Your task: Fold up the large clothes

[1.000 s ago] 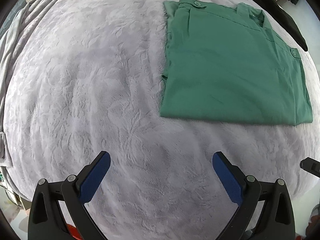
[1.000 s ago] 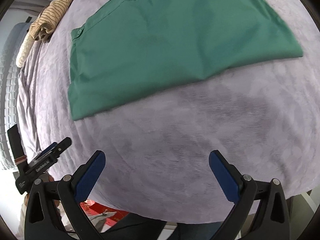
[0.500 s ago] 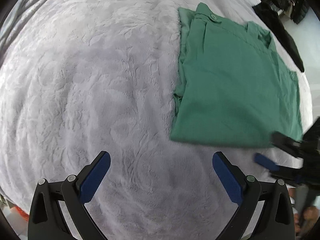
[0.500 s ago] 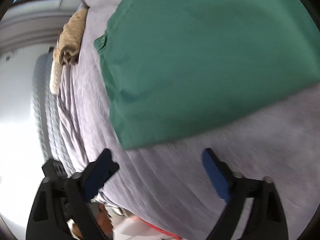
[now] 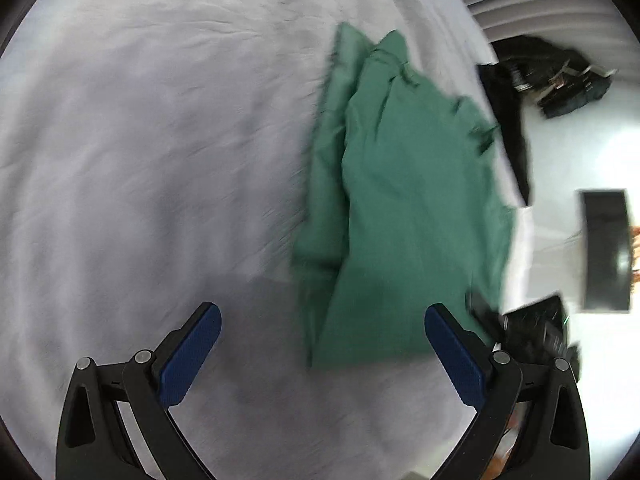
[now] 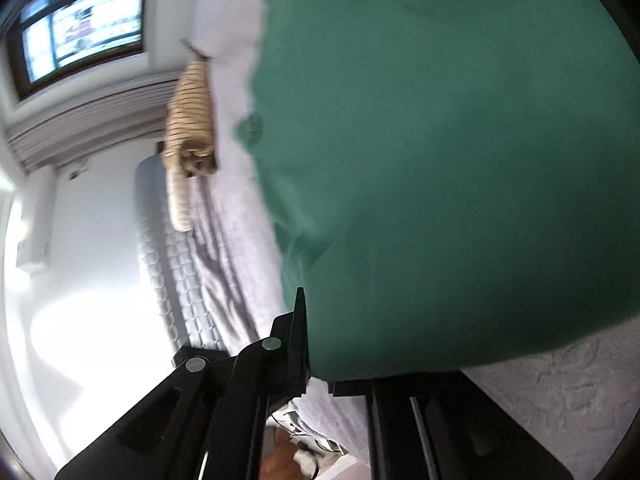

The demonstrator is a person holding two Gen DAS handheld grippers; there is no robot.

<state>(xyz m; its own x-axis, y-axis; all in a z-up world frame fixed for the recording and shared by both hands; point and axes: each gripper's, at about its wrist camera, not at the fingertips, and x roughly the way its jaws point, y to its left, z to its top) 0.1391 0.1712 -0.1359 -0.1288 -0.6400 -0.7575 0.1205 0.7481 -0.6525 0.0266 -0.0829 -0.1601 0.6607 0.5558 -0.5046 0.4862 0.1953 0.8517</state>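
The folded green garment (image 5: 408, 208) lies on the bed (image 5: 140, 160), on its pale grey cover, towards the right side in the left wrist view. The left tongs (image 5: 320, 352) stand wide apart just short of the garment's near edge, gripping nothing. The right tongs (image 6: 310, 344) have just been closing and are clamped on the garment's near corner (1 black finger (image 6: 298, 332) shows beside the cloth).

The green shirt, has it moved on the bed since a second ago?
Yes. The green shirt now bunches up off the grey bedspread, its near corner clamped in the right tool.
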